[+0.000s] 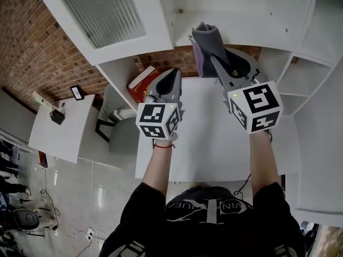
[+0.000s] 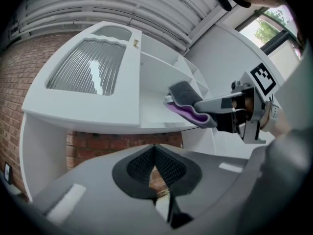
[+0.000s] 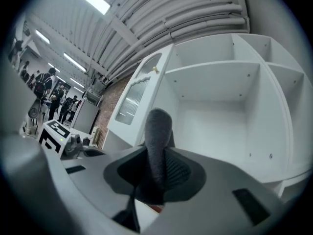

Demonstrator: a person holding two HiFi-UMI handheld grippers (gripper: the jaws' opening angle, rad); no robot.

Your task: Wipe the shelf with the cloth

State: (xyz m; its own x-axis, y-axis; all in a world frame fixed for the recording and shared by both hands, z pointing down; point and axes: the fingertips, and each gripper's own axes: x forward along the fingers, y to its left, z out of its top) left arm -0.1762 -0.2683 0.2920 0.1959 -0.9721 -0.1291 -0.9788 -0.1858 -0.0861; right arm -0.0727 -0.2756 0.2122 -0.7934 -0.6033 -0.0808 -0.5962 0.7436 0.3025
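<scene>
The right hand-held gripper is clenching on the cloth, which is standing up grey and rolled between its jaws. From the head view, that right hand-held gripper is reaching forward to the white shelf, and the cloth is sitting at the front edge of the open compartment. In the left gripper view the cloth is showing a purple underside and is lying over the edge of the shelf board. It appears to be touching the board there, with the right hand-held gripper coming in from the side.

The left hand-held gripper is closed with its jaw tips meeting and nothing between them. It is hovering lower and to the left, over the white worktop, apart from the shelf.

Left of the open compartment, a ribbed-glass door is fronting a cabinet. Below it, a red book is leaning in a nook against the brick wall. A grey chair is standing beside the worktop's left edge.
</scene>
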